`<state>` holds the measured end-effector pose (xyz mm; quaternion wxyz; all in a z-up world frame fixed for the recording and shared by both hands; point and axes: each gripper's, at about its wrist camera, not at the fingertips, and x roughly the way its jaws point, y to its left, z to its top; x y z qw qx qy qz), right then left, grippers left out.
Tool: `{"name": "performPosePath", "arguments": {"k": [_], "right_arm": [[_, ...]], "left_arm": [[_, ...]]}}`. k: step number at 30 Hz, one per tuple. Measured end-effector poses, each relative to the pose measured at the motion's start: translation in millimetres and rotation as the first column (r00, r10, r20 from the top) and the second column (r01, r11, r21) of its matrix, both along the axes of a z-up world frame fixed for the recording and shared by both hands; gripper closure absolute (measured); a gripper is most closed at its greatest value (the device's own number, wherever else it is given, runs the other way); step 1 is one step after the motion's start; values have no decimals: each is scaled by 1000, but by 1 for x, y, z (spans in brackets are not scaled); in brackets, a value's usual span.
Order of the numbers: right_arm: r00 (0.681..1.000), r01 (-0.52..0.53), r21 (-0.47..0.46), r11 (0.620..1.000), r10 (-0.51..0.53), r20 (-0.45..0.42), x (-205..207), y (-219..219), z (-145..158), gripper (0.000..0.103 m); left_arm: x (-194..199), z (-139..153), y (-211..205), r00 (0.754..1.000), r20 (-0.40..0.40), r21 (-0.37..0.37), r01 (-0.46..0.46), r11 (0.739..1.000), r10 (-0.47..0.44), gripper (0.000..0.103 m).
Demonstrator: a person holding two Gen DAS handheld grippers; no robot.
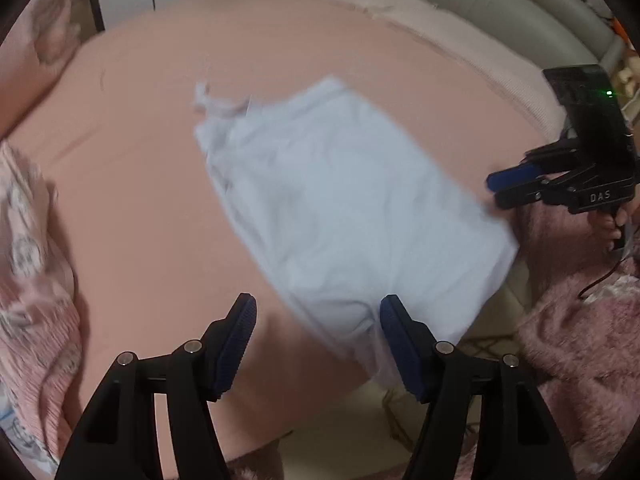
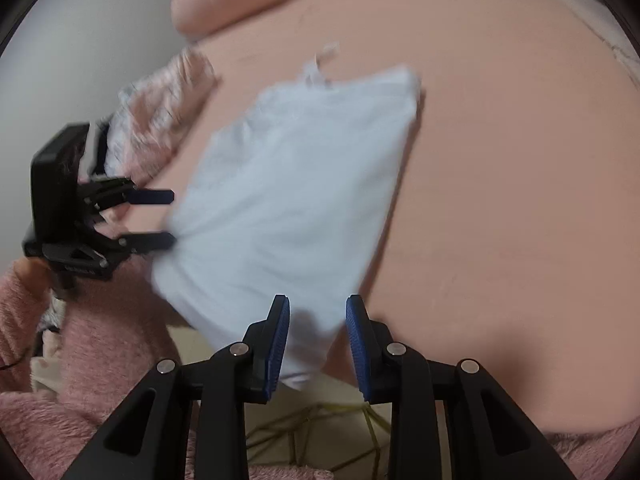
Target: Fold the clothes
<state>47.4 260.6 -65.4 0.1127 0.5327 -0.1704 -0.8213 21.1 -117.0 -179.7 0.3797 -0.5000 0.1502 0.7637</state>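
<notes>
A white folded garment (image 1: 340, 208) lies slantwise on the pink bed sheet (image 1: 160, 160), its near corner reaching over the bed's edge. My left gripper (image 1: 318, 308) stands open above that near edge; the cloth lies under the gap, close to the right fingertip (image 1: 390, 312), and no pad presses it. In the right wrist view the garment (image 2: 288, 200) fills the middle. My right gripper (image 2: 318, 306) is open with the cloth's corner between its fingers, unpinched. The left gripper (image 2: 172, 218) sits at the garment's left edge, and the right gripper (image 1: 496, 188) at its right edge.
A pink patterned blanket (image 1: 36, 288) is bunched at the left. A fluffy pink throw (image 1: 580, 340) lies at the right, and a pink pillow (image 1: 44, 40) at the far left. A grey padded headboard (image 1: 480, 4) runs behind. Floor (image 2: 320, 432) shows below the bed edge.
</notes>
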Motion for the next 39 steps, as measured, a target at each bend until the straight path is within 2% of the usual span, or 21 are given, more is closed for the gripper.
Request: {"name": "performPosePath", "arguments": {"k": [3,4,5,6,9,13,14,16,17,18,20,21,23,25,26,28,30,31,34,36,39], "right_arm": [[999,-43,10,999,43,7,-6,-18,1,74],[998,-58,28,998,58,30,-8,-25,-3,74],[995,-64,59,996,60,78,-7,-28,-15,74],[992,-63,72,995,55,116,-6,-29,-25,74],[991,32,-19,999,-30,128,7,-5,-30,68],[998,68,-106,992,-67,16,9,5,-9,67],[997,72,-121,990,-73,-7,7,2,-6,67],[997,64,-117,991,-68,-26,-3,-7,-7,67],[999,44,-95,995,-45,-7,-11,-15,-12,67],[999,29,-58,998,-28,29,-14,-21,-20,67],[994,34,-13,999,-32,104,-12,-19,-36,66],[992,50,-27,998,-47,120,-8,-12,-40,66],[985,130,-108,986,-116,124,0,9,-40,66],[974,207,-131,970,-192,116,1,29,-39,66],[970,234,-148,961,-220,102,-2,36,-37,66],[967,251,-160,955,-242,76,-15,43,-31,66],[969,247,-125,961,-242,51,-35,47,-26,66],[969,247,-116,962,-244,44,-47,49,-26,65],[966,256,-91,962,-251,62,-80,55,-36,53],[962,262,-102,960,-250,111,-101,59,-50,52],[968,248,-146,958,-240,74,-122,61,-48,52]], "left_arm": [[-2,-26,23,1000,29,-112,10,994,-7,39],[-5,-43,28,999,39,-168,11,986,-5,38],[-9,-49,26,998,58,-173,-8,985,19,33],[-14,-51,20,995,81,-155,-39,987,52,32],[-23,-43,7,985,123,-80,-114,990,123,32],[-30,-29,6,975,143,54,-178,983,169,32],[-32,-34,10,974,142,41,-186,982,179,32],[-35,-48,18,970,137,-39,-197,980,200,32],[-35,-58,18,965,148,-90,-203,975,214,32],[-38,-62,15,958,169,-95,-219,971,233,31],[-44,-66,8,939,215,-66,-261,963,269,32],[-46,-65,4,931,228,-48,-280,959,283,32],[-52,-59,-6,914,265,46,-331,942,308,32],[-63,-60,-12,885,299,74,-393,916,356,32],[-65,-60,-16,865,318,54,-425,904,388,32],[-63,-61,-27,805,361,6,-508,861,472,32],[-51,-64,-37,728,444,31,-596,803,523,33],[-43,-67,-38,703,488,48,-614,788,518,33],[-13,-68,-36,665,522,24,-637,770,534,33],[7,-65,-38,634,545,22,-665,747,549,33],[33,-66,-44,573,610,44,-714,699,547,31]]}}
